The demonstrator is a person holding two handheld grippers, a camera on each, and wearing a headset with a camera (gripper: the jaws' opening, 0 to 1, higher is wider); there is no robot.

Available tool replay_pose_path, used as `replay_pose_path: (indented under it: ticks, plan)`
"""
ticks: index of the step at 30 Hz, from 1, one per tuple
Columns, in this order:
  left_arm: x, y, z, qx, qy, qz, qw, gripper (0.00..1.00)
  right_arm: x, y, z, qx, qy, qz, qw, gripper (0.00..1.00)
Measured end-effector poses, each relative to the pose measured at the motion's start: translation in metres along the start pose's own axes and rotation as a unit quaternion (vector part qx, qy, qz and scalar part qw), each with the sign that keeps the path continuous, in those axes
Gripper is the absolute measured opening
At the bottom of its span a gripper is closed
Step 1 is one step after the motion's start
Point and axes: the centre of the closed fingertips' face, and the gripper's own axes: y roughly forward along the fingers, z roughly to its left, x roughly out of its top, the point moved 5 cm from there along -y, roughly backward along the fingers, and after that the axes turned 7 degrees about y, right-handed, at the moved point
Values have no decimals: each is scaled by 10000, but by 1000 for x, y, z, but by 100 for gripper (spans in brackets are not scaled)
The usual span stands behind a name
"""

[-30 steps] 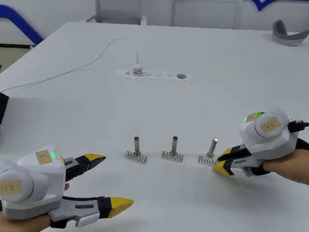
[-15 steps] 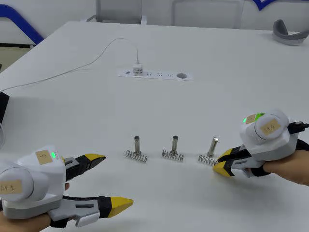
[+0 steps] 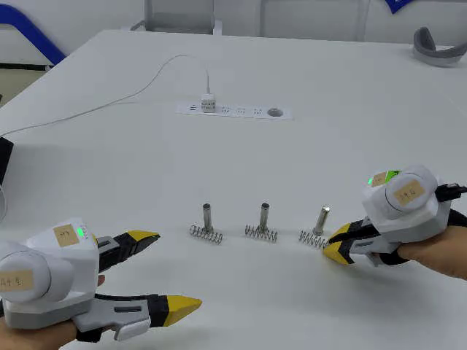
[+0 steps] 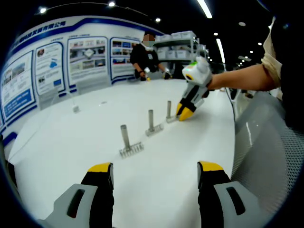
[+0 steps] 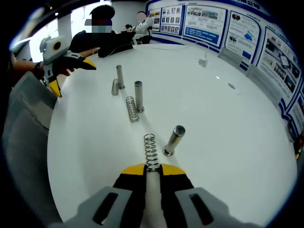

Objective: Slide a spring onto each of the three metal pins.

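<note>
Beside the rightmost pin (image 5: 173, 140), the right gripper (image 5: 148, 170) clamps a spring (image 5: 150, 149); the left gripper (image 4: 155, 167) gapes

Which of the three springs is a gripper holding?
The rightmost spring, beside the leaning pin: the right gripper pinches its end. The middle spring and left spring lie free.

A white power strip (image 3: 233, 112) lies on the table (image 3: 328, 73). A charger (image 3: 208, 104) sits plugged in at its left end, and the cable (image 3: 146, 85) trails off leftward.
</note>
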Motion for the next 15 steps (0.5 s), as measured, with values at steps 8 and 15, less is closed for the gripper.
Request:
replay_pose_path:
  ticks: [8, 15]
  plan:
    - [0, 0, -1, -7, -1, 1, 10000, 73, 4, -3, 2, -23, -110, 5, 9999, 12]
    - [0, 0, -1, -7, -1, -9, 10000, 73, 10, -5, 3, -27, -149, -31, 9999, 12]
